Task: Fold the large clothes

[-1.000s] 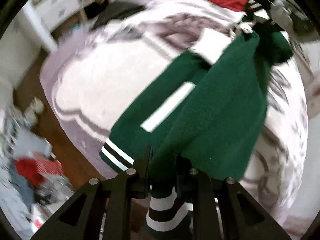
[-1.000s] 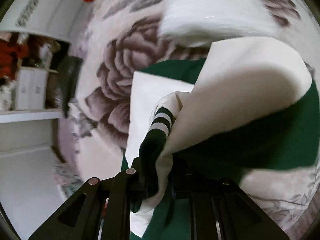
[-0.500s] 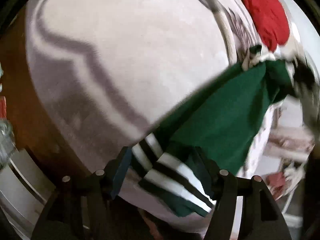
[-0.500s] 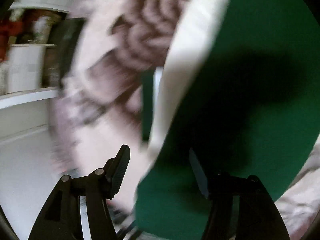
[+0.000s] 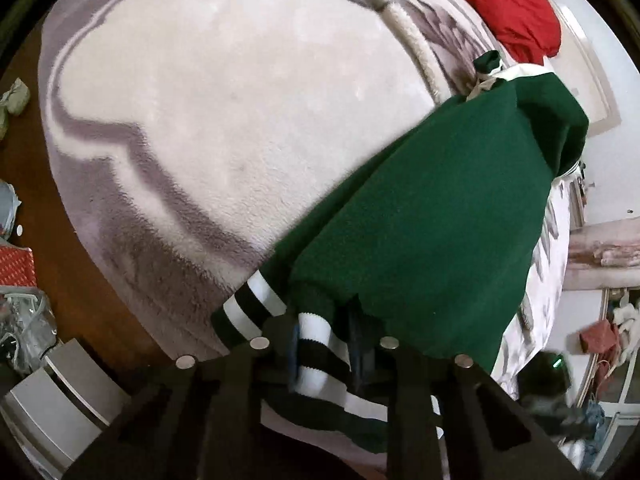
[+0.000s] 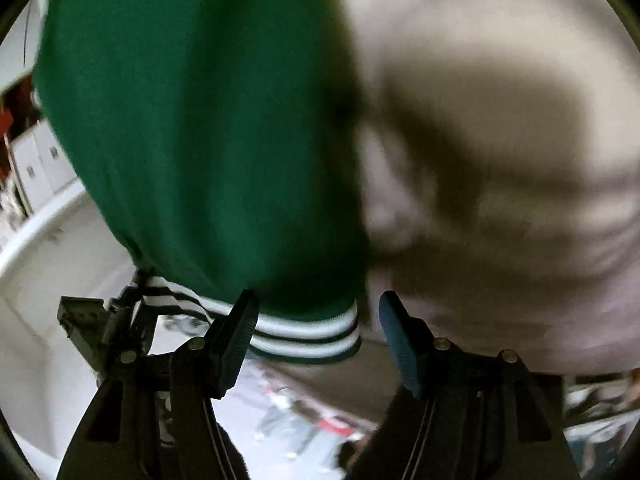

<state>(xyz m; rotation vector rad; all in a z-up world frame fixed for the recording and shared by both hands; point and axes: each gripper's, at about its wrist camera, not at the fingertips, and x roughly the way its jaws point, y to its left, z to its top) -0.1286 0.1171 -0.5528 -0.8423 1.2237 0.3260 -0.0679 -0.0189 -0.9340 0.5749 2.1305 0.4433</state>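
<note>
A dark green jacket (image 5: 420, 220) with black-and-white striped ribbing lies across a pale fleece blanket (image 5: 240, 100) on the bed. My left gripper (image 5: 320, 336) points steeply down; its jaws are closing, and the pads pinch a striped cuff (image 5: 316, 352) between them. In the right wrist view, which is blurred, the green jacket (image 6: 200, 120) fills the upper left, with the blanket (image 6: 500, 120) to its right. My right gripper (image 6: 318, 308) stands open, and the jacket's striped hem (image 6: 304, 332) runs across between its fingertips without being pinched.
A red cloth (image 5: 516, 12) lies at the far end of the bed. Wooden floor (image 5: 80, 280) borders the bed on the left, with a red box (image 5: 16, 268), a grey box (image 5: 52, 392) and loose clutter. White cupboards (image 6: 36, 168) show at the left.
The left gripper opened, then shut again on the striped cuff, and sank toward the bed's edge. The right gripper let go of the cuff it held and swung down to the jacket's hem.
</note>
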